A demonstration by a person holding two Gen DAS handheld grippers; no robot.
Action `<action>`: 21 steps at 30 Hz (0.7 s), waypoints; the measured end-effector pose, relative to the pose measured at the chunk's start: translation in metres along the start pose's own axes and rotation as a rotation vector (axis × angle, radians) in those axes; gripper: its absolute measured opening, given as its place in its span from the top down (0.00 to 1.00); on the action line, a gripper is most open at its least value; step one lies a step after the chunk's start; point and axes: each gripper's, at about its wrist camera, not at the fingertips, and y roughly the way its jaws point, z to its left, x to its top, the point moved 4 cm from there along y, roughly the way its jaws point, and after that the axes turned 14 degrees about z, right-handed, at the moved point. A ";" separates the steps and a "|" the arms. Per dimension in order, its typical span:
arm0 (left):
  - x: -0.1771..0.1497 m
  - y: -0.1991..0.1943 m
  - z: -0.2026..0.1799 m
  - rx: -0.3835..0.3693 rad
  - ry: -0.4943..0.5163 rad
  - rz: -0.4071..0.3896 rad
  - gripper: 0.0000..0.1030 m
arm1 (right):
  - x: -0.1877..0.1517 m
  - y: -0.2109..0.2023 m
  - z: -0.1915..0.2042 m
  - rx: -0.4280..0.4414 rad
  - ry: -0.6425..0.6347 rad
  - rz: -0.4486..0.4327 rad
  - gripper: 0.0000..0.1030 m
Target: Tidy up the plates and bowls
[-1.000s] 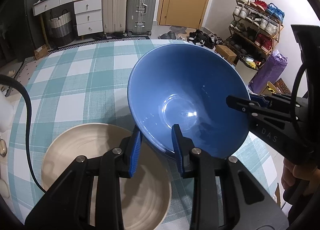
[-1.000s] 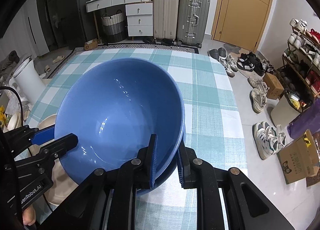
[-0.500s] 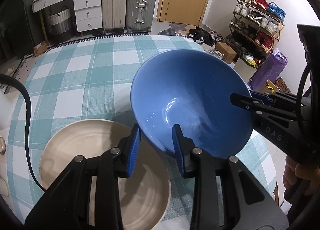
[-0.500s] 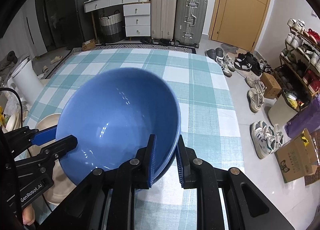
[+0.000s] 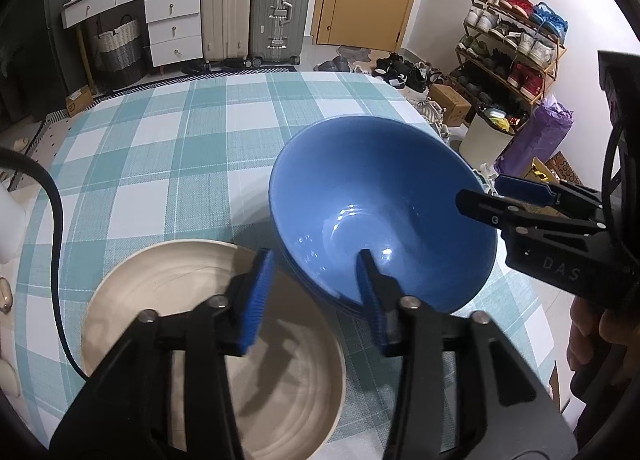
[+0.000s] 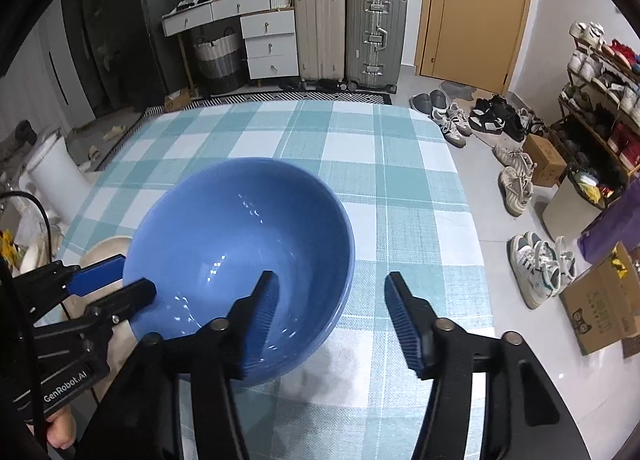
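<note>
A large blue bowl stands upright on the checked tablecloth; layered blue edges under it look like more bowls nested below. A cream plate lies just left of it, and only a sliver of that plate shows in the right wrist view. My left gripper straddles the bowl's near-left rim with its jaws opening and the pads off the wall. My right gripper straddles the opposite rim, one finger inside and one well outside, also opening. Each gripper appears in the other's view: the right gripper and the left gripper.
A black cable trails over the table's left side. The table's right edge drops to a floor strewn with shoes and a cardboard box. Suitcases, drawers and a shoe rack line the far walls.
The blue bowl came down from a tilted, lifted hold and now sits level on the table. Both grippers opened and released its rim.
</note>
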 end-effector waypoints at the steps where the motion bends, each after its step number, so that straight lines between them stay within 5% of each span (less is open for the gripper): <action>1: 0.000 -0.002 0.002 -0.003 -0.002 -0.007 0.49 | 0.000 -0.001 -0.001 0.007 0.002 -0.002 0.33; 5: 0.004 -0.010 0.012 -0.024 -0.024 -0.031 0.20 | -0.002 -0.004 -0.003 0.026 0.018 -0.012 0.19; 11: 0.012 -0.011 0.030 -0.050 -0.075 -0.020 0.01 | -0.004 -0.004 -0.012 0.053 0.068 -0.012 0.17; 21: 0.024 0.004 0.046 -0.054 -0.121 0.016 0.01 | -0.008 0.012 -0.020 0.160 0.136 0.015 0.17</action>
